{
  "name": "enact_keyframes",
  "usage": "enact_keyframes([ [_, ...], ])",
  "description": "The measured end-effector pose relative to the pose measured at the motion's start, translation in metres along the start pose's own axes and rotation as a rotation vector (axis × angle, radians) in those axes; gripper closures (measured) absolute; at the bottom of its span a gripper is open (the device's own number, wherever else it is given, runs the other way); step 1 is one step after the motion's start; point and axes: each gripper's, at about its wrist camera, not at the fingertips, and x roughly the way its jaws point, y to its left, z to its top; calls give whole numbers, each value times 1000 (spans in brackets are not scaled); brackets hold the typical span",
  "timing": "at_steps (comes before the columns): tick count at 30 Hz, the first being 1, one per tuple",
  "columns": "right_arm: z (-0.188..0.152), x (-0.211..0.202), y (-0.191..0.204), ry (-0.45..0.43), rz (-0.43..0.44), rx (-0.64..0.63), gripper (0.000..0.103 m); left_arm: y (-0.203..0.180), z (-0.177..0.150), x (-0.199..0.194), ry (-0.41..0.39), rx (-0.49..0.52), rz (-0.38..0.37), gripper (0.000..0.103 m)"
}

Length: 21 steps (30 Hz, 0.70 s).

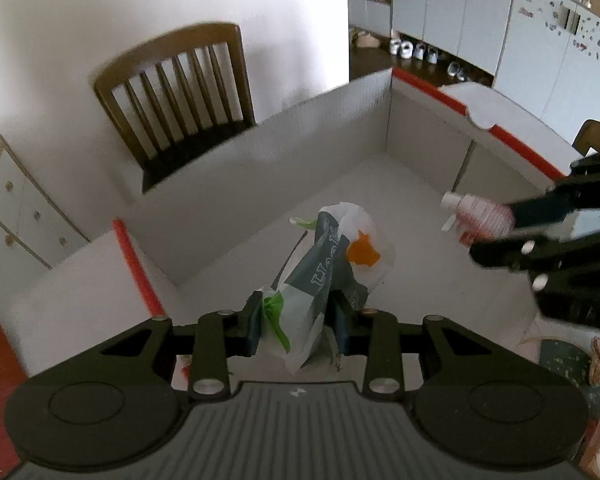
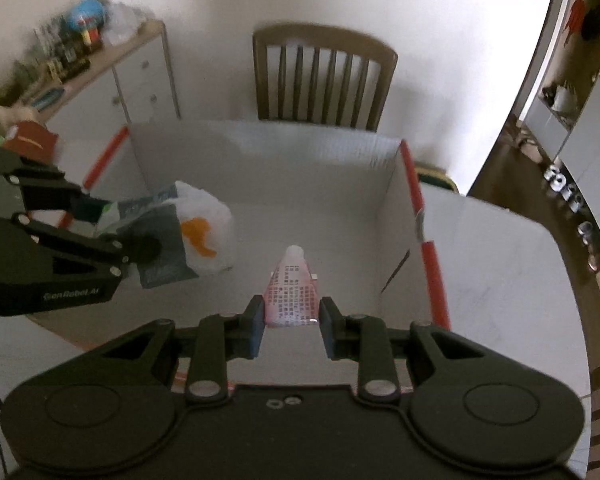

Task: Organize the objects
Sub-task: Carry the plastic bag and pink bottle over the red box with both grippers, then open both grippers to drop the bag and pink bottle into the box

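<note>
The left gripper (image 1: 296, 326) clamps a crumpled plastic bag (image 1: 332, 264), white and grey-green with an orange patch, which hangs over the inside of an open white cardboard box (image 1: 328, 128). The right gripper (image 2: 292, 326) pinches a small pink-and-white bottle (image 2: 292, 292) by its base, its cap pointing away into the same box. The two grippers sit side by side above the box floor. The box has red tape along its flaps. Behind it stands a wooden chair (image 2: 324, 76) against a white wall.
</note>
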Motion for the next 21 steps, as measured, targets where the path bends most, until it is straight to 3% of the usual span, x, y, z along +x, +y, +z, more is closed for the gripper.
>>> enact_keyframes([
  [15,-7,35,1,118,-30,75,75,-11,6,40,163,49,-8,68],
  [18,-8,33,-1,117,-27,83,71,-10,6,43,182,53,-24,64],
  [21,-8,28,-2,112,-13,81,68,-10,6,43,175,61,-27,52],
])
